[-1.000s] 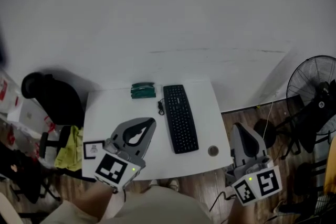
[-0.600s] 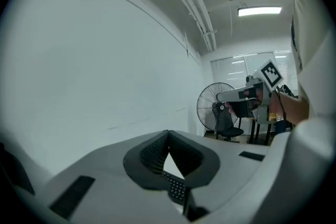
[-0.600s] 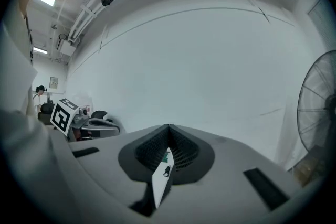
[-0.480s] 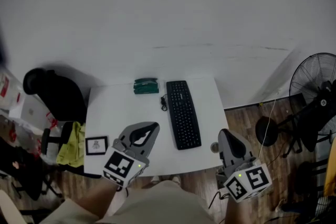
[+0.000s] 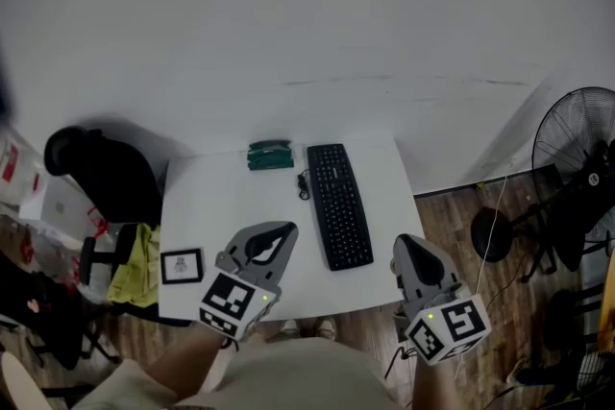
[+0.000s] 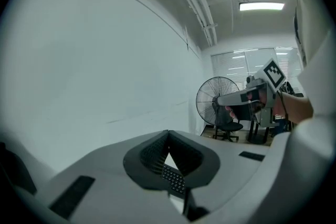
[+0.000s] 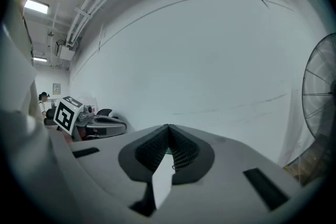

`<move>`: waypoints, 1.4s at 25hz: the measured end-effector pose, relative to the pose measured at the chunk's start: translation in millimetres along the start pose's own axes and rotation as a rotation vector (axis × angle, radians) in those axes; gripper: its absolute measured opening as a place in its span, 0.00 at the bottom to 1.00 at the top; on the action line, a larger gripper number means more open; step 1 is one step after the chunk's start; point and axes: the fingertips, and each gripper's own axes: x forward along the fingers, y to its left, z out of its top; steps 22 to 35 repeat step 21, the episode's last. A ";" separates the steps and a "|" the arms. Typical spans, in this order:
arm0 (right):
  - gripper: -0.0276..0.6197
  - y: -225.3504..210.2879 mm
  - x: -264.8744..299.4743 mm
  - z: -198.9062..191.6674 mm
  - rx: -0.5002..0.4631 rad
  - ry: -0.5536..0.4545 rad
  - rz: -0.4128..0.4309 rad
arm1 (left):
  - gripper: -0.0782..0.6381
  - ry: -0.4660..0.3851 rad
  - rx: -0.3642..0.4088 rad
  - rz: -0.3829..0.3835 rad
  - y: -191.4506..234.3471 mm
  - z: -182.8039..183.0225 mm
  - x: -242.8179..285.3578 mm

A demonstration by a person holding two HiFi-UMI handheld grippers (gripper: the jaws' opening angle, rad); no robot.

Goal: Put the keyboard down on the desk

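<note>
Both tools are shut and empty. In the left tool [image 6: 168,134] view the dark ribbed pads meet at their tips with nothing clamped, and the same goes for the right tool [image 7: 168,127] in its own view. From the head view, the left tool [image 5: 279,230] hangs over the near part of the table [image 5: 211,206]. The right tool [image 5: 405,245] hangs at the table's near right corner, apart from the keyboard [image 5: 340,205].

The keyboard already lies flat on the table, right of centre, its long side running away from the person. That is how the task wants it. I judge this fits two stages equally: a keyboard just set down and let go, or one lying there yet to be lifted. The pictures don't settle which, so no next move can be named with any confidence.

The keyboard is a long, thin black slab with rows of small keys, probably hard plastic. A dark cable coil [image 5: 304,190] sits just beside its far left edge. The table is a smooth, matt white rectangle. A small green item [image 5: 270,155] rests at the far edge, and a dark-framed picture [image 5: 182,265] lies near the left corner. The tool shells are smooth grey, each carrying a cube of black-and-white squares.
</note>
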 end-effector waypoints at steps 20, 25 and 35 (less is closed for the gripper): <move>0.08 6.5 2.6 7.9 0.067 -0.027 0.010 | 0.14 -0.023 -0.004 0.004 7.6 8.6 -14.7; 0.08 7.3 2.6 7.9 0.080 -0.028 0.014 | 0.14 -0.023 -0.002 0.001 7.0 9.5 -15.1; 0.08 7.3 2.6 7.9 0.080 -0.028 0.014 | 0.14 -0.023 -0.002 0.001 7.0 9.5 -15.1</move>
